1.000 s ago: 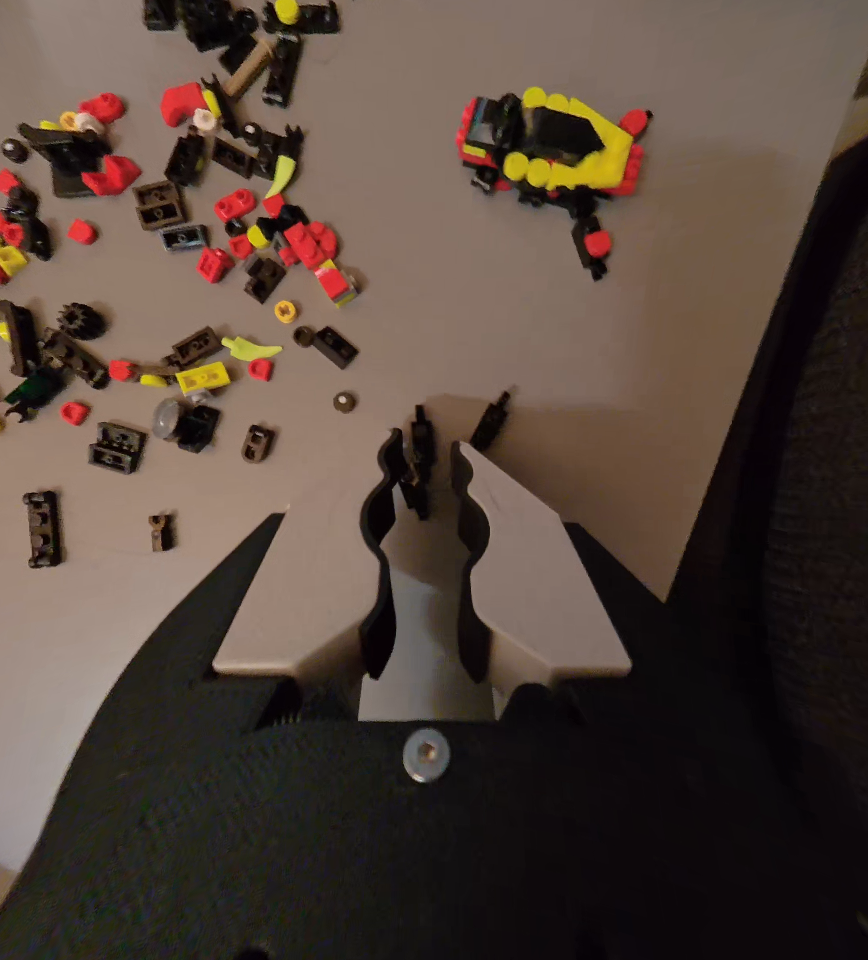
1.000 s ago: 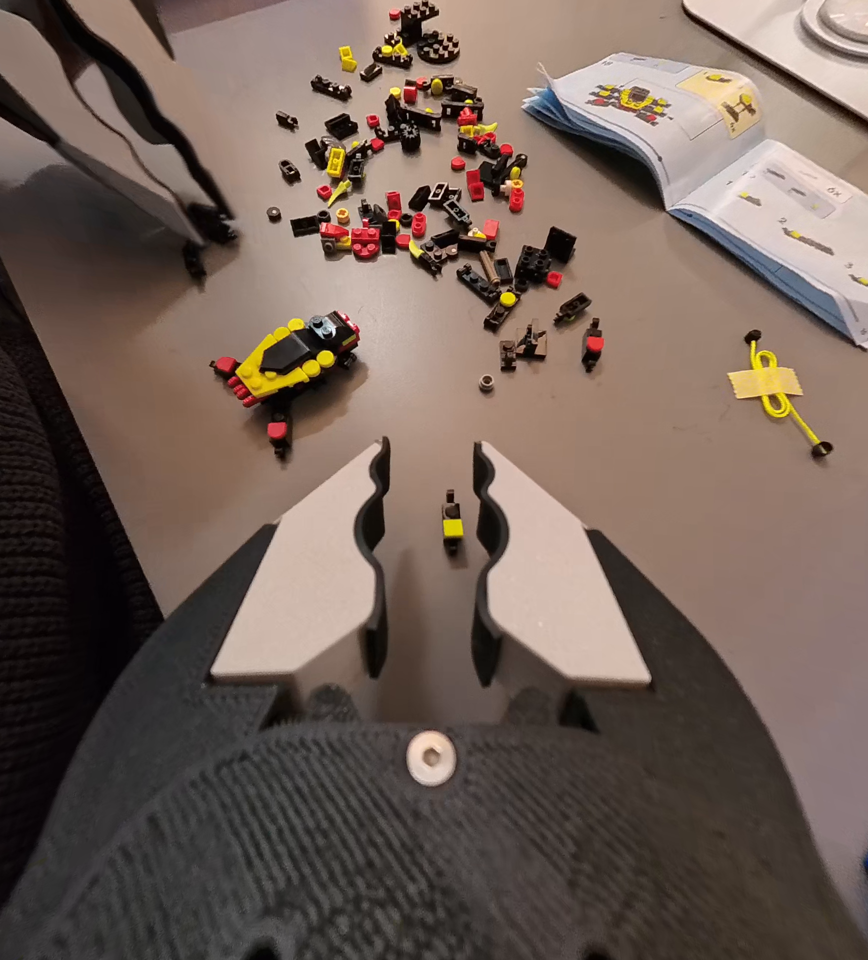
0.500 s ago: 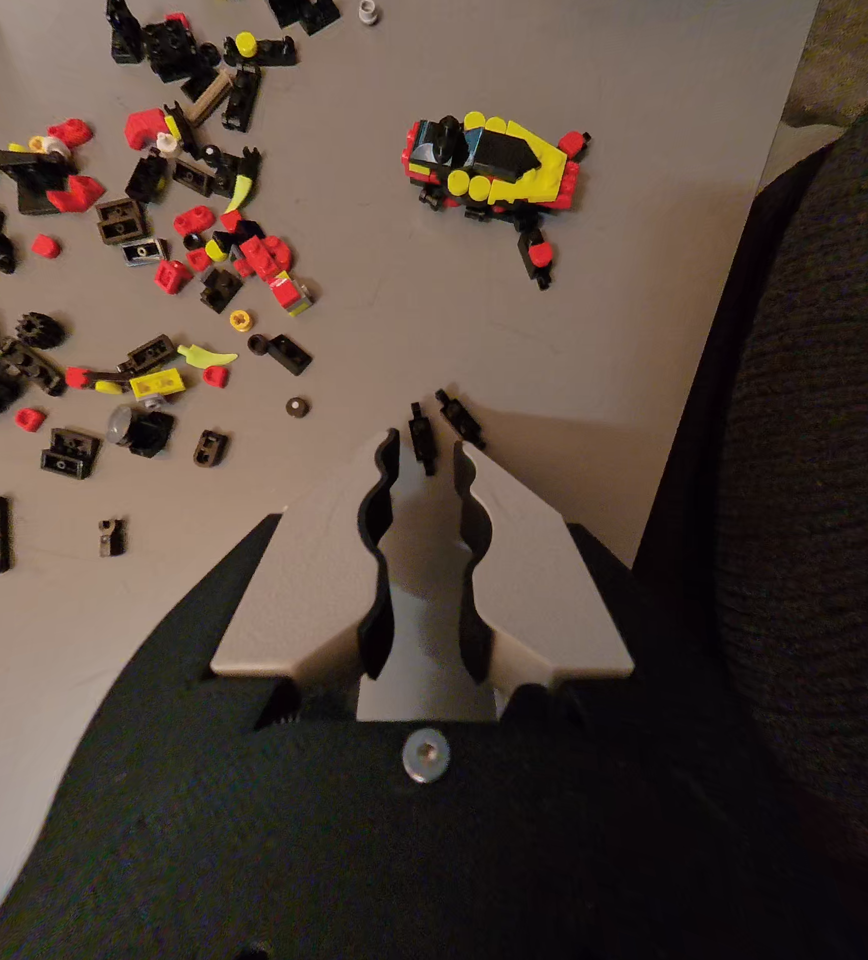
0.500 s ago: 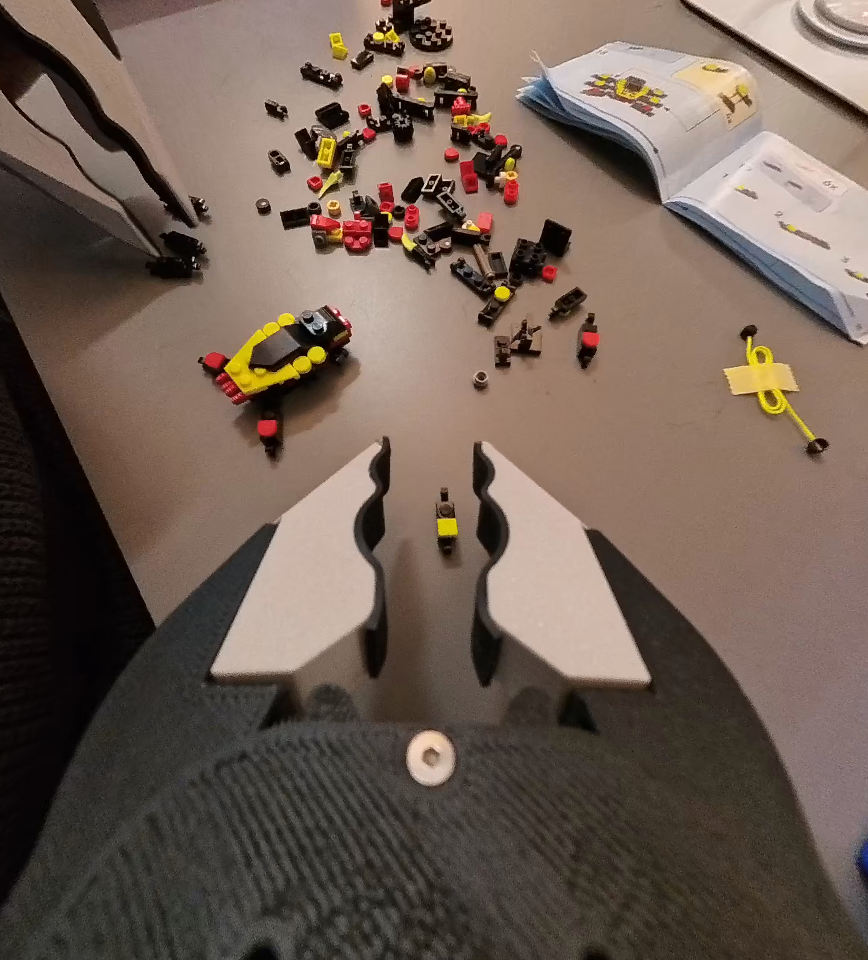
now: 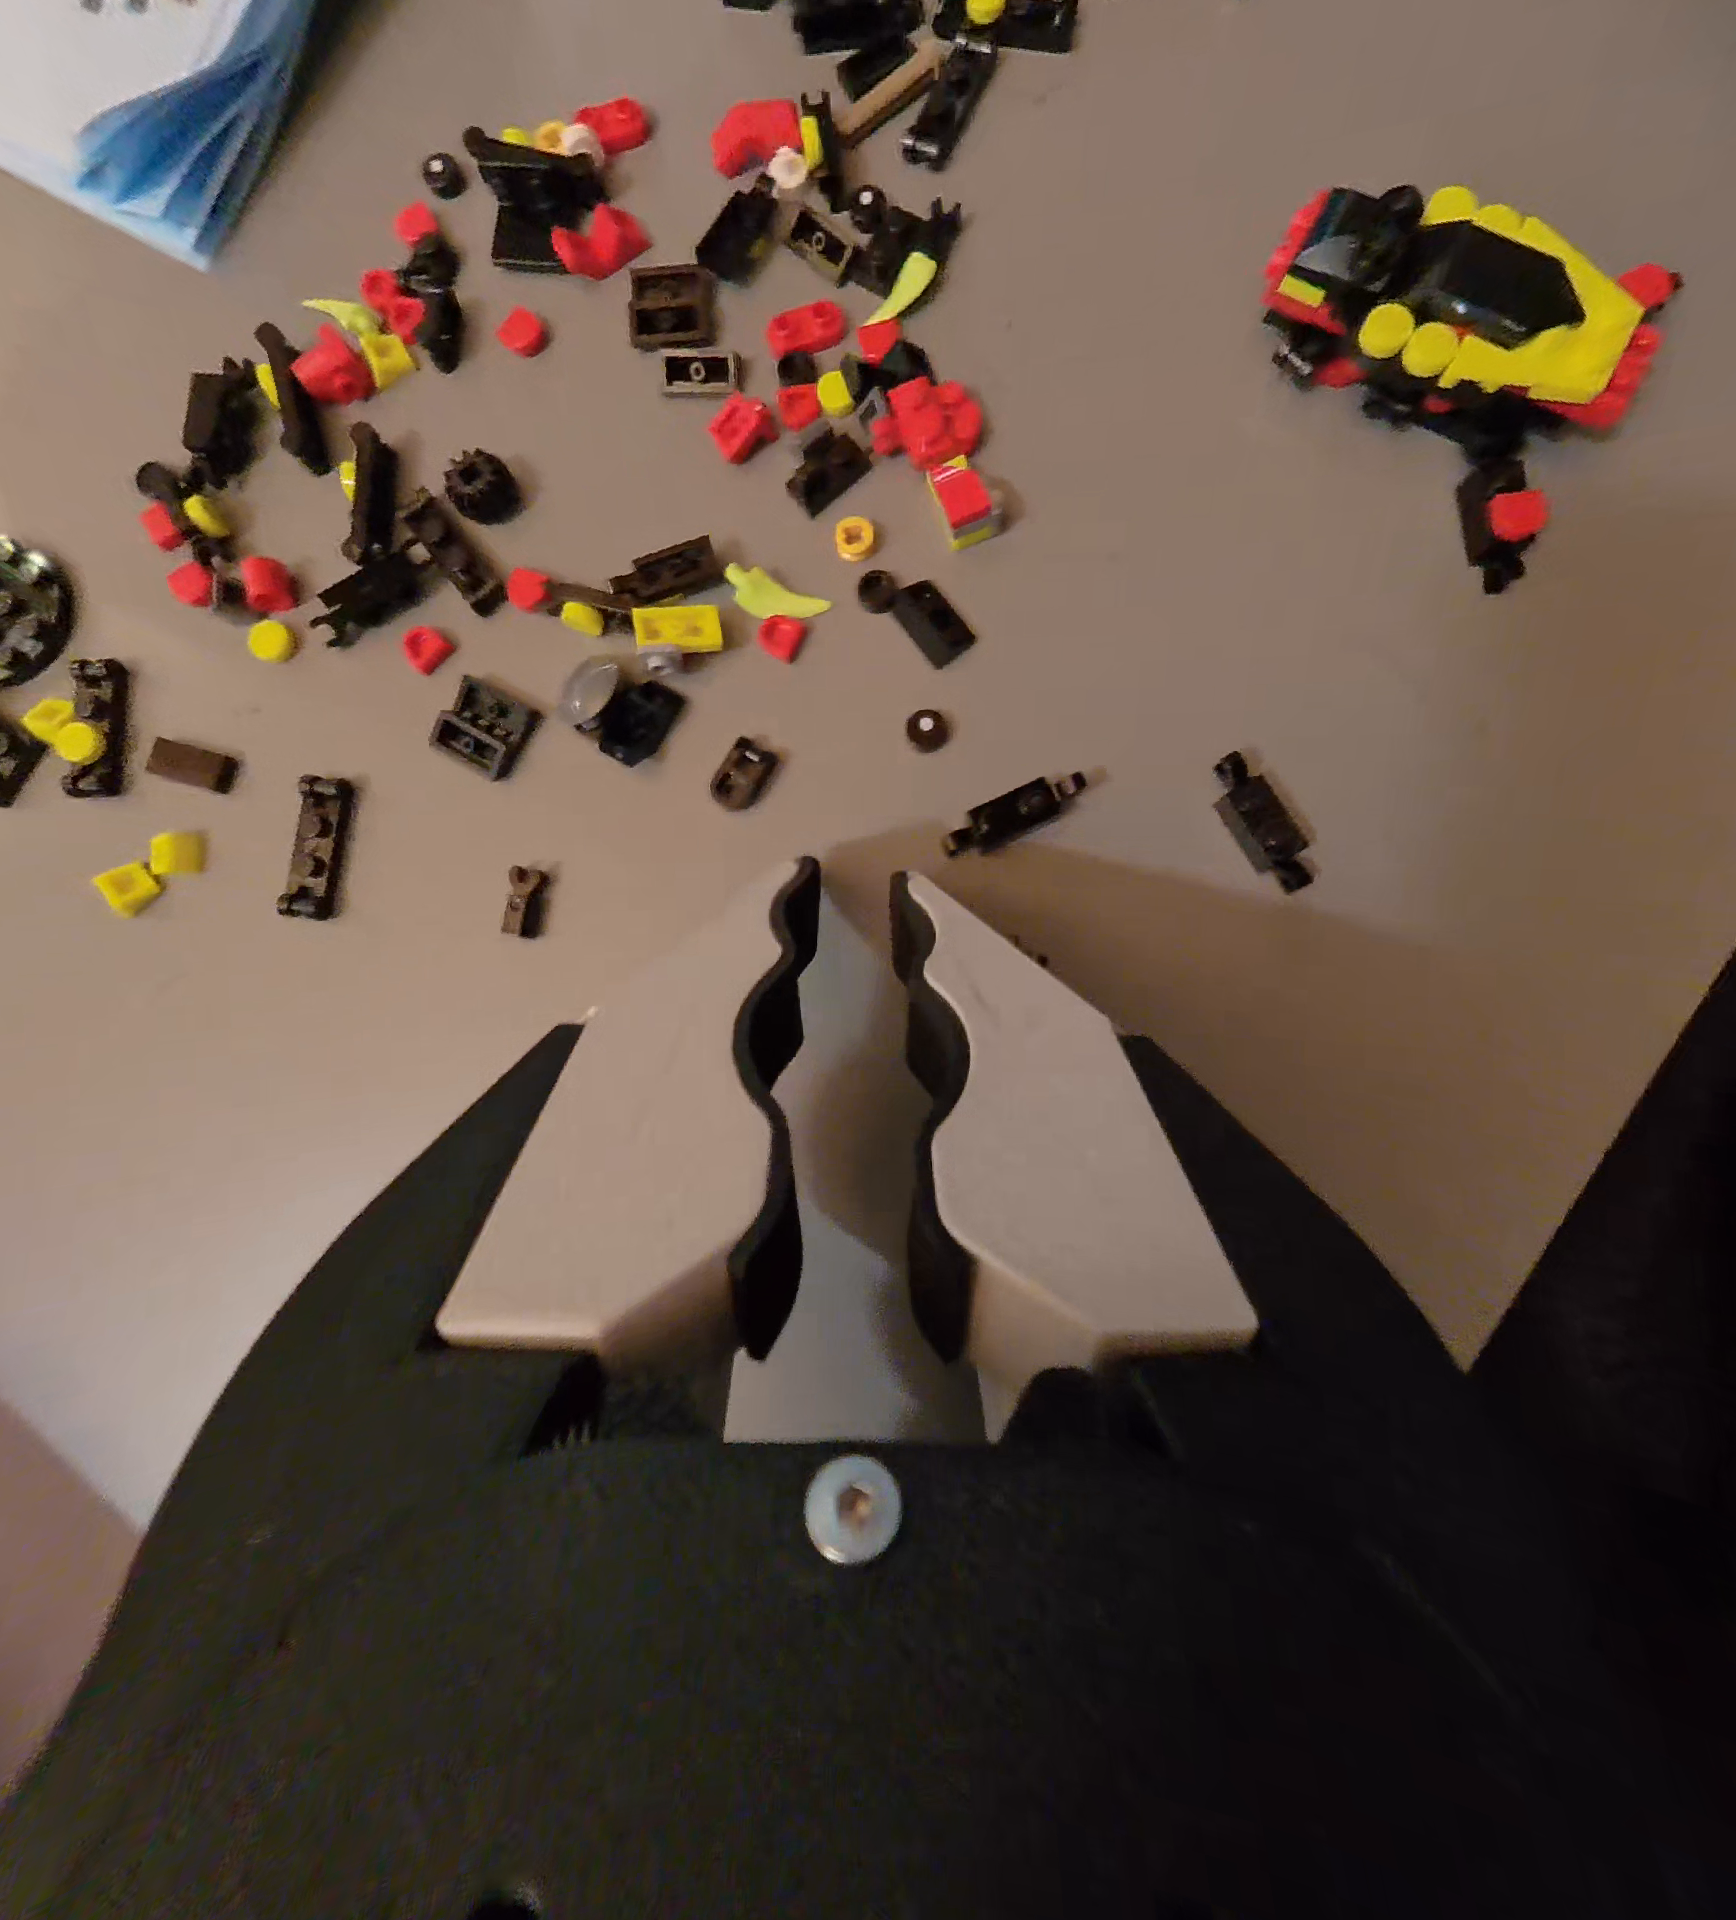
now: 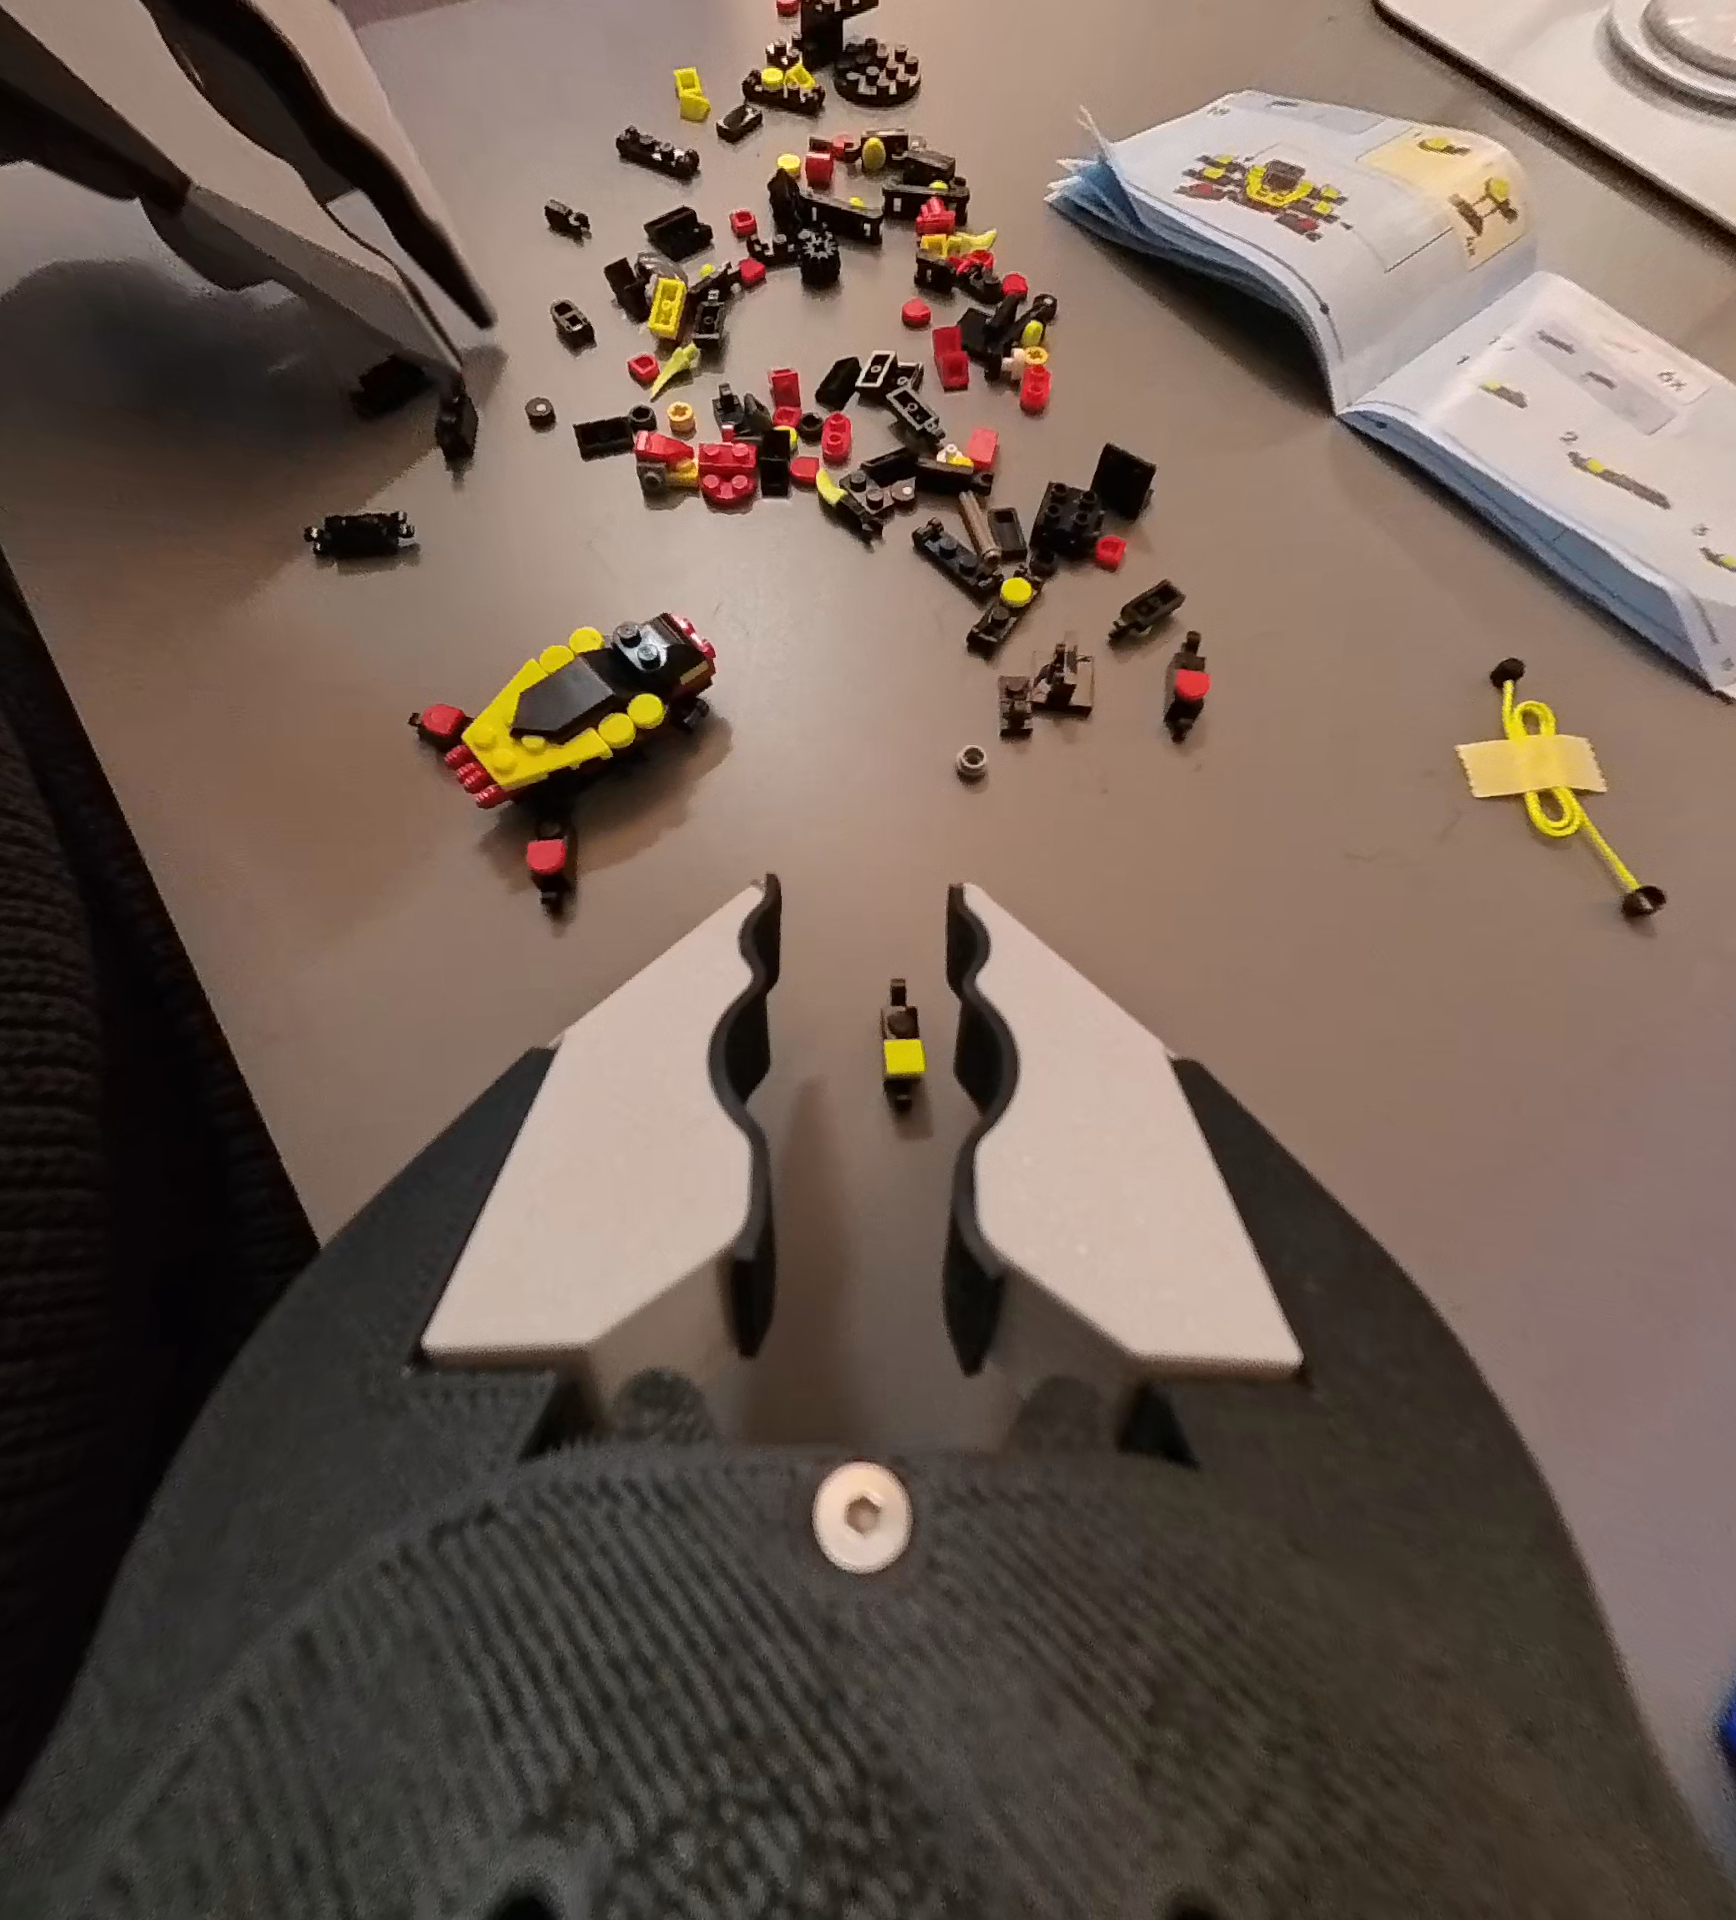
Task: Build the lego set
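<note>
The left gripper (image 5: 851,873) has its jaws a narrow slit apart with nothing between them; a black clip brick (image 5: 1016,812) lies just beyond the tips. The right gripper (image 6: 862,894) has its jaws spread wide, and a small black-and-yellow piece (image 6: 901,1044) lies on the desk (image 6: 1259,987) between them, untouched. The desk's near edge is close at left; bare grey surface lies to the right.

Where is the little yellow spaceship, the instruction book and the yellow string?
Yellow spaceship (image 6: 573,707): right wrist view, its black top.
Instruction book (image 6: 1446,343): right wrist view, open page.
Yellow string (image 6: 1560,821): right wrist view, its loop below the tape.
</note>
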Available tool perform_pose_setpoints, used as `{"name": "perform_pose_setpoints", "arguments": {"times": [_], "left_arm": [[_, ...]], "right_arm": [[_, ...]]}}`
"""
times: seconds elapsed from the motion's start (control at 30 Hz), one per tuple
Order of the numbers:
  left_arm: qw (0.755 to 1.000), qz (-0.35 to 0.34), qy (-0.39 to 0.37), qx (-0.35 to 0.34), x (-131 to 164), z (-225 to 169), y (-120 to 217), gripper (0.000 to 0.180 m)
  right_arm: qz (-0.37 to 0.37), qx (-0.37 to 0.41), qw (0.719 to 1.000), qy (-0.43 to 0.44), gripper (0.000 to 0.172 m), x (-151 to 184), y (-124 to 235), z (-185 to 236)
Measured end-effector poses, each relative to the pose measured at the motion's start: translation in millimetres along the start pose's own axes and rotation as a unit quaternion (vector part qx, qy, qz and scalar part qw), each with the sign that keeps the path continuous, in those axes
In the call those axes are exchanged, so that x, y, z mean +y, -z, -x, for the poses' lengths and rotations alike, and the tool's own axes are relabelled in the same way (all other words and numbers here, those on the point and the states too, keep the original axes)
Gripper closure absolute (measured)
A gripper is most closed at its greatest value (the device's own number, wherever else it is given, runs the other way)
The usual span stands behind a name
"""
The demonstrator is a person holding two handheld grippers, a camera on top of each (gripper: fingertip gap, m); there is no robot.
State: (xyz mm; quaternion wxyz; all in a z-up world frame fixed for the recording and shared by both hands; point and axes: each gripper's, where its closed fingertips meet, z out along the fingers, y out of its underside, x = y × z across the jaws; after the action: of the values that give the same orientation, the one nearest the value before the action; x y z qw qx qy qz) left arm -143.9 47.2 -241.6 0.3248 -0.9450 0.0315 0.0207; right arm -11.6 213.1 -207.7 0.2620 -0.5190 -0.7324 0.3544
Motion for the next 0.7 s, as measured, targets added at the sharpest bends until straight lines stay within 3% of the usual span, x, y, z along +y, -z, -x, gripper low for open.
{"name": "perform_pose_setpoints", "arguments": {"times": [0.2, 0.47, 0.7], "left_arm": [[0.996, -0.033, -0.033, 0.072, -10.2, -25.9, 9.2, 0.161], [0.996, -0.035, -0.043, 0.074, -12.0, -34.2, -5.2, 0.161], [0.998, -0.026, -0.036, 0.043, -7.4, -19.1, -4.6, 0.174]], "right_arm": [[0.0, 0.0, 1.0, 0.0, 0.142, -0.1, 0.3, -0.1], [0.0, -0.002, 1.0, -0.001, 0.141, -0.1, -0.4, 0.5], [0.0, -0.002, 1.0, 0.001, 0.141, -0.1, 0.0, 1.5]]}}
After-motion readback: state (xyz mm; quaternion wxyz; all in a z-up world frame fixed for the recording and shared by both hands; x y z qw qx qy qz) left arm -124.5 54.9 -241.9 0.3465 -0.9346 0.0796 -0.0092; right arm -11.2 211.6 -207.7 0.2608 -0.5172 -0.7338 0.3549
